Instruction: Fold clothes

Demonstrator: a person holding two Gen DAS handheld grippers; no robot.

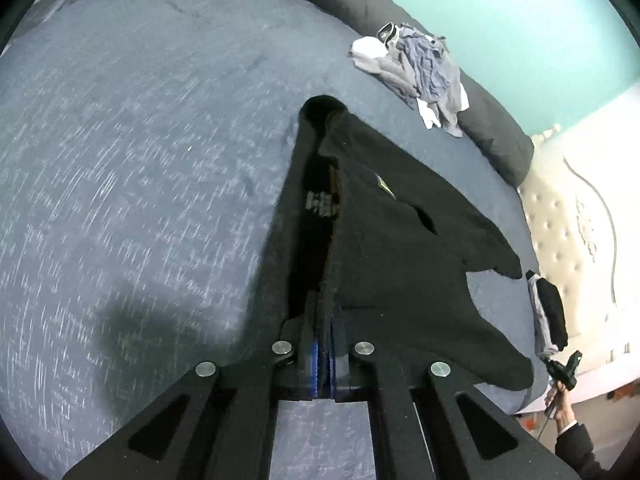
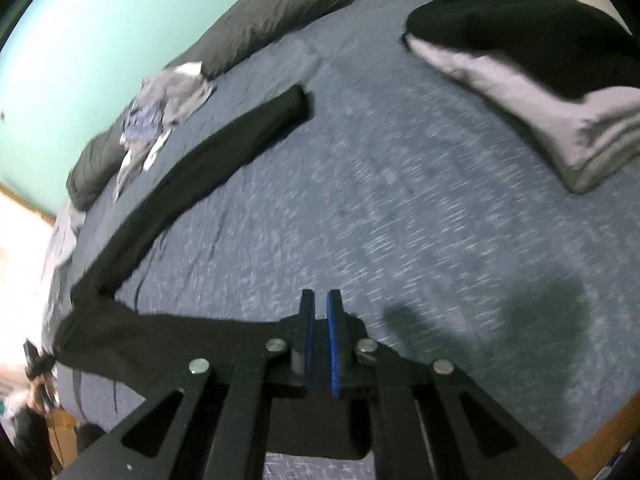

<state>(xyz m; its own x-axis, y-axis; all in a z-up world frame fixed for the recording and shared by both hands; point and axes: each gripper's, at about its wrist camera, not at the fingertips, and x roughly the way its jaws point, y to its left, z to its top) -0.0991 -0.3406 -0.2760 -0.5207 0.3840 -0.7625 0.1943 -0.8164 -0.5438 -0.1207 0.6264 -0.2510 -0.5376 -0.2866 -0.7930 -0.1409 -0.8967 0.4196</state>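
Left wrist view: the left hand-held gripper [image 1: 323, 320] is seen clenched on the black garment [image 1: 400, 248]; its blue pads are pressed together w/ a dark fabric edge pinched between them. From the grip the garment is stretched forward and to the right across the blue-grey bed [image 1: 140, 160], lifted near the pads, its far end lying flat on the cover. A small light logo is visible on its upper surface. A loose pile of grey, blue and white clothes [image 1: 420, 68] is seen at the far edge, against a dark grey pillow [image 1: 492, 128]. A folded stack, grey w/ black on top [image 1: 550, 312], lies at the right edge near the white tufted headboard [image 1: 560, 208]. At lower right the other hand [image 1: 558, 400] is seen w/ its device, just off the bed.

Right wrist view: the right hand-held gripper [image 2: 319, 312] is seen w/ a narrow gap between the blue pads; black cloth lies right under and behind them, but whether any is pinched cannot be told. The garment [image 2: 180, 184] is seen as a long dark band running from the pads leftward, then up across the bed [image 2: 400, 200]. The clothes pile [image 2: 160, 120] is seen far left by the pillow [image 2: 260, 20]; the folded stack [image 2: 520, 60] is at upper right. Motion blur is present in both views.
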